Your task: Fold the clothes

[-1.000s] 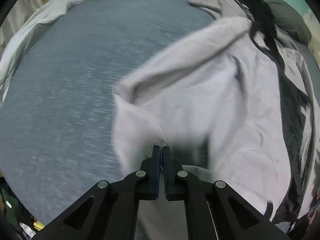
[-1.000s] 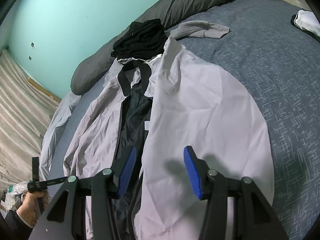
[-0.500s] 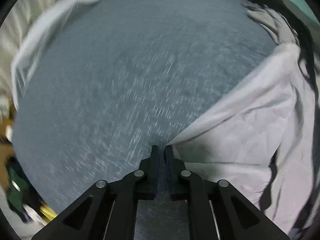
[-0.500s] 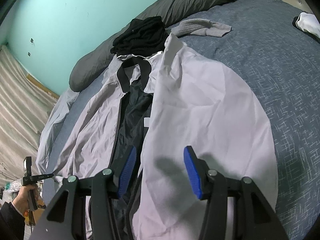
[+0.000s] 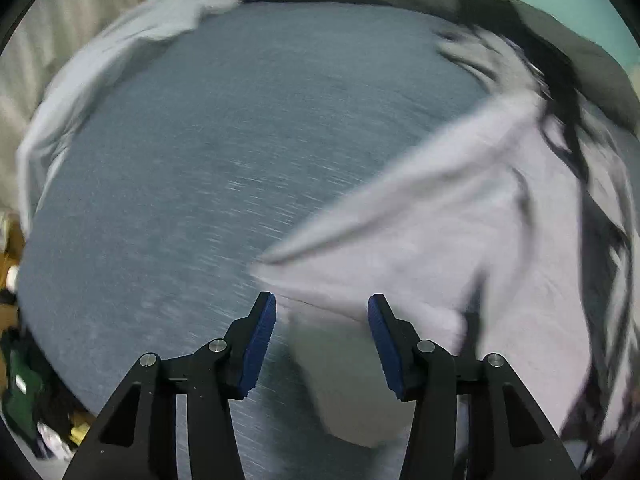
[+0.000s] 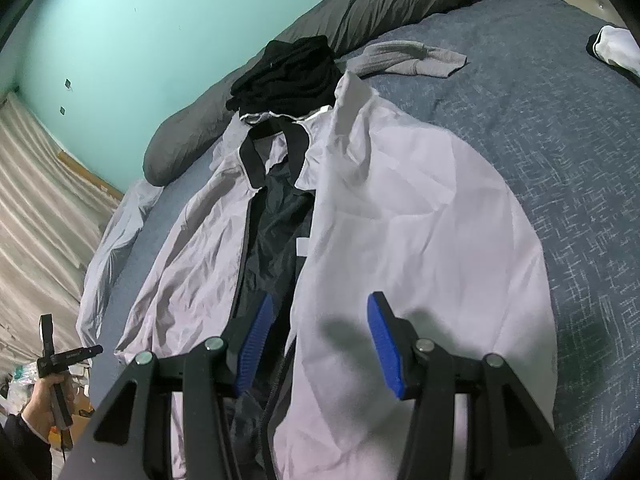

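A pale lilac jacket (image 6: pixel 420 220) with a black collar and dark lining lies open, front up, on the blue-grey bed (image 6: pixel 560 120). My right gripper (image 6: pixel 320 320) hovers open above its lower middle, with nothing between the pads. In the left wrist view the jacket (image 5: pixel 460 248) is blurred, and its loose side edge lies on the bed (image 5: pixel 200 160). My left gripper (image 5: pixel 322 312) hangs just over that edge with its jaws opening; cloth shows beneath the gap, but the pads do not press it. A hand (image 6: pixel 44 394) holds that gripper at the bed's left edge.
A black clothes pile (image 6: pixel 284 76) and a grey garment (image 6: pixel 408 58) lie beyond the collar, by a long dark pillow (image 6: pixel 380 4). A white item (image 6: pixel 616 48) sits far right. A pale sheet (image 5: pixel 100 64) drapes the bed's left edge, with curtains beyond it. Clutter lies on the floor (image 5: pixel 24 392).
My left gripper drew the jacket's side outward across the bed, then let go: its jaws went from shut on cloth to apart, and it rose. The right gripper stayed put.
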A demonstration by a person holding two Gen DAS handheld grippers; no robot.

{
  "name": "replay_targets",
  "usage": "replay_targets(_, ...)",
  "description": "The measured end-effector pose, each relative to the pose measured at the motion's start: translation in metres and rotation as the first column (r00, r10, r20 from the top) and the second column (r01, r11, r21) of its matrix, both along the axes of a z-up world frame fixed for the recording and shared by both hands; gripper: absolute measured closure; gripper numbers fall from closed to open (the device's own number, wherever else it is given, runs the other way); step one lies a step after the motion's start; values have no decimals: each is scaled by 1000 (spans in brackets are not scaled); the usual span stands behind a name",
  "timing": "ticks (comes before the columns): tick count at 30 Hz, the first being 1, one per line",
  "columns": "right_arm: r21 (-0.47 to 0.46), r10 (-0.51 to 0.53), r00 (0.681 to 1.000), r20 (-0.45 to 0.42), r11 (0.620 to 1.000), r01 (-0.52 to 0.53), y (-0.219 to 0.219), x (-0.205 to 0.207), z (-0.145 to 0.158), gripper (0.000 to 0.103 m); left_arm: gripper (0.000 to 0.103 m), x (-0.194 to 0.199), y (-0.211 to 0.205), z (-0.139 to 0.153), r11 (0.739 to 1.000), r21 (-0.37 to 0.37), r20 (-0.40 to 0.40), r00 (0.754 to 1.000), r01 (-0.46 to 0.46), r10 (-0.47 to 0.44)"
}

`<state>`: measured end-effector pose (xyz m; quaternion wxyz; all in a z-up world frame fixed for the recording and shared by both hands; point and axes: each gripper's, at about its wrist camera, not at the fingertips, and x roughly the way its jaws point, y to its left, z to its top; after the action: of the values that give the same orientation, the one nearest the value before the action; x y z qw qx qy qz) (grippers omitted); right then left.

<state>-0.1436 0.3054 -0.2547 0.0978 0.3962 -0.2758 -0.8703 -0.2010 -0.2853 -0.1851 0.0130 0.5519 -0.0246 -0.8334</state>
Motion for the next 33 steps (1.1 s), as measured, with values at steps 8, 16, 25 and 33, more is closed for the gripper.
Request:
replay_targets(8, -28, -10, 1000, -3, 1000, 10, 6, 2, 2, 52, 44, 3, 105, -40, 990, 39, 80, 987, 138, -141)
replay_targets(16, -47, -23, 1000, -8, 999, 22, 13, 3, 4, 52, 44, -3, 131, -80, 981, -91, 124, 979, 173, -162)
replay_targets(25, -47, -22, 1000, 4, 999, 22, 13, 1, 0, 52, 52, -2, 125, -104, 970, -137, 135, 974, 201, -183)
replay_targets(33, -30, -10, 1000, 18, 999, 10, 4, -2, -5, 52, 85, -2, 98, -90, 979, -77, 119, 977, 187, -178)
